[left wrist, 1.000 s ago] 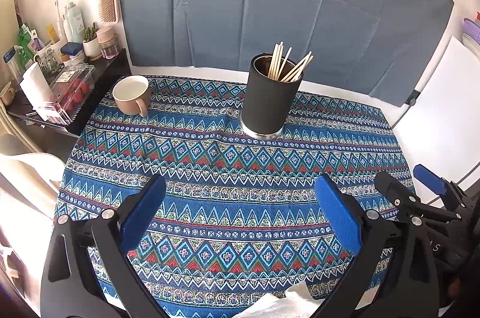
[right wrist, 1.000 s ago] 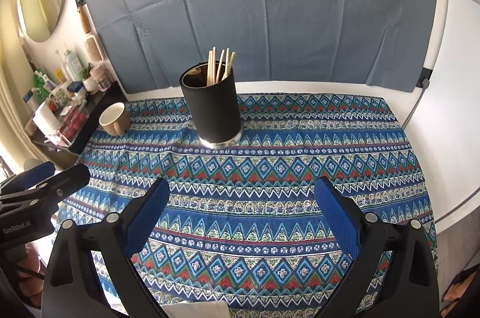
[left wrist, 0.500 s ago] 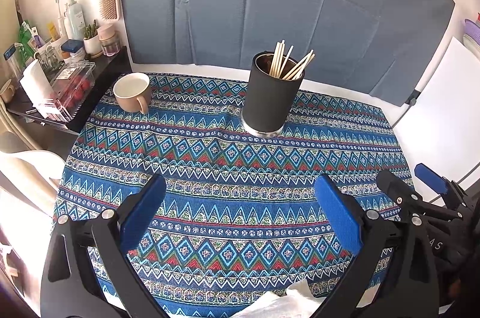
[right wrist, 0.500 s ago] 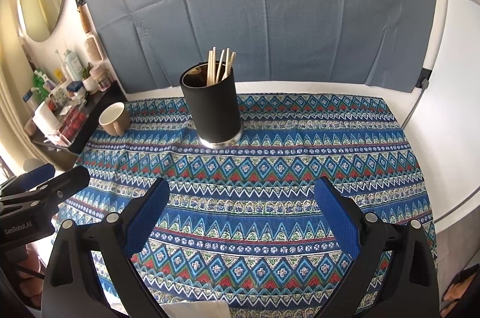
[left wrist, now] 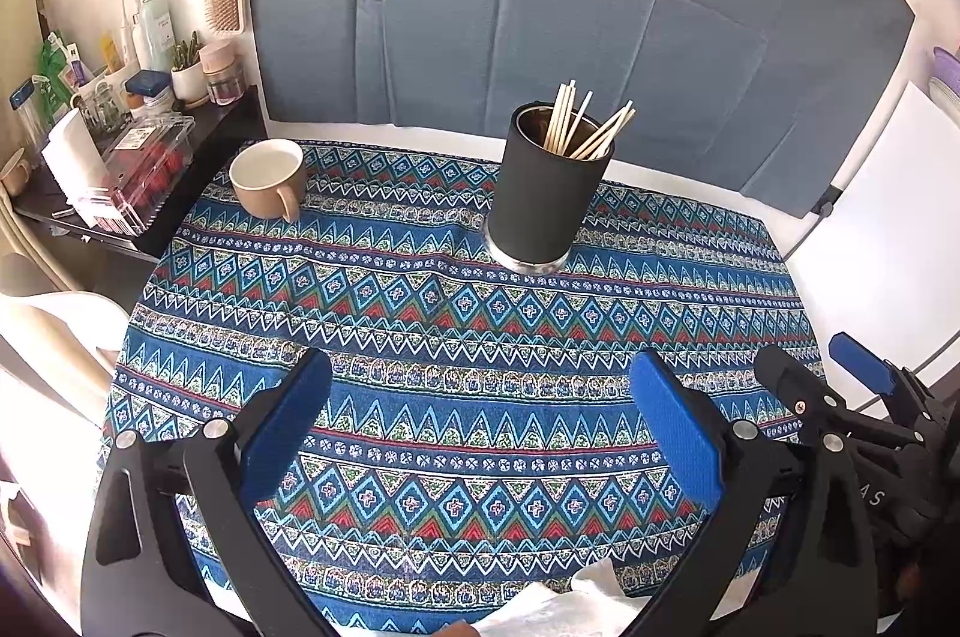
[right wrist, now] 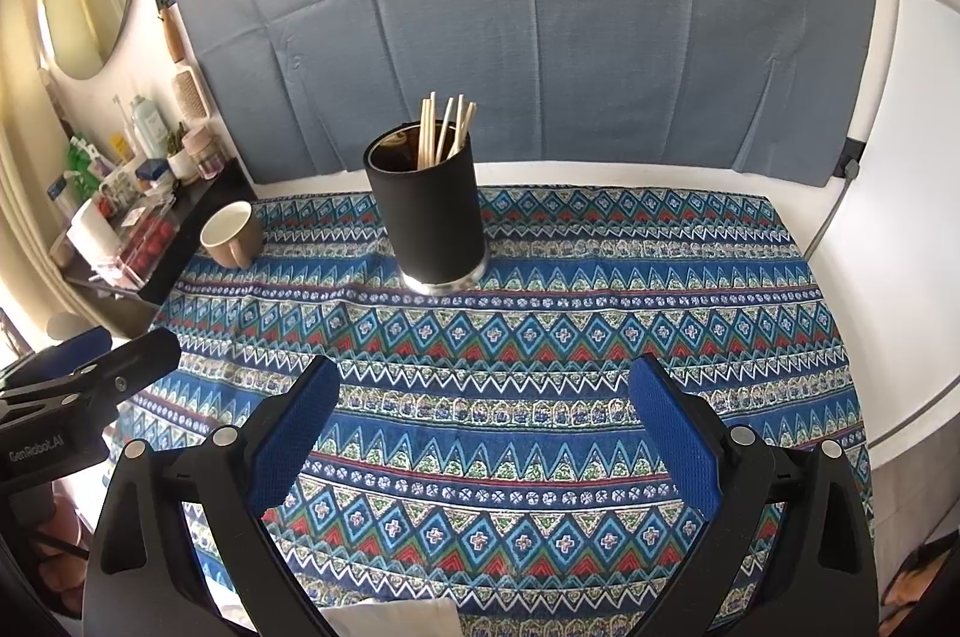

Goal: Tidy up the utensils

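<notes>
A black cylindrical holder (left wrist: 543, 199) (right wrist: 429, 220) stands upright on the patterned blue cloth, toward the back. Several pale wooden chopsticks (left wrist: 585, 129) (right wrist: 444, 129) stick out of its top. My left gripper (left wrist: 480, 415) is open over the near part of the cloth, nothing between its blue pads. My right gripper (right wrist: 483, 418) is open too, with empty pads, also well short of the holder. Each gripper shows at the edge of the other's view: the right one as right gripper (left wrist: 840, 397), the left one as left gripper (right wrist: 84, 373).
A beige mug (left wrist: 267, 178) (right wrist: 231, 235) sits at the cloth's back left corner. A dark side shelf (left wrist: 120, 138) with bottles, jars and a clear box lies left of the table. White tissue (left wrist: 558, 607) lies at the near edge. A white board (right wrist: 900, 217) stands at the right.
Almost nothing has moved. The left wrist view has drifted slightly, so the holder and mug sit a touch lower; both grippers stay open and empty.
</notes>
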### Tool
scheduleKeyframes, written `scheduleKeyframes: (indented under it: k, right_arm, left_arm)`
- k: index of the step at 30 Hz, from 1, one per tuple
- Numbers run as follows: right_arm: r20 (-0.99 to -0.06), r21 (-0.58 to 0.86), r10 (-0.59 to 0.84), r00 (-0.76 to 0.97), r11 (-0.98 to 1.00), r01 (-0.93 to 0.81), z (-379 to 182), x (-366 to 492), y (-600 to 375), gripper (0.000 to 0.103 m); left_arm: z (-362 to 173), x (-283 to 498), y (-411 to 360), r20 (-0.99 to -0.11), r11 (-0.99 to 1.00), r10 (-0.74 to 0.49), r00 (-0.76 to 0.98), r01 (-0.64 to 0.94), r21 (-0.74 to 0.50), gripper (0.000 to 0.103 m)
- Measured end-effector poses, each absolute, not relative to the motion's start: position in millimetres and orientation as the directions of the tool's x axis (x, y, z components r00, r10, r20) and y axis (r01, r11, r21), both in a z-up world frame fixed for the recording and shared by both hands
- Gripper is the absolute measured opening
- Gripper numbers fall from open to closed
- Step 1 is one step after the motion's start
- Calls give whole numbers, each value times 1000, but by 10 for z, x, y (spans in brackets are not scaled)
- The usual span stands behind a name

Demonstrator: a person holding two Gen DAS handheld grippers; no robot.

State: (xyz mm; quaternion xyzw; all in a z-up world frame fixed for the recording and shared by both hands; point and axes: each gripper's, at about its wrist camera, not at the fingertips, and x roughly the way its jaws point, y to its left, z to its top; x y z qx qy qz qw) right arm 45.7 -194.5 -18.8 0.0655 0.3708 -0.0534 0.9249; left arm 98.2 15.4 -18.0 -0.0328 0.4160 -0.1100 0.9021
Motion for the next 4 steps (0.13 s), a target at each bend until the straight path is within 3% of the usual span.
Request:
scheduleKeyframes:
  k: [4]
  right_arm:
    - [-695,80,-48,718,986,144,-193,463,-1935,93]
  left_arm:
    - [-183,980,155,-743,972,-233,627,178,-154,97]
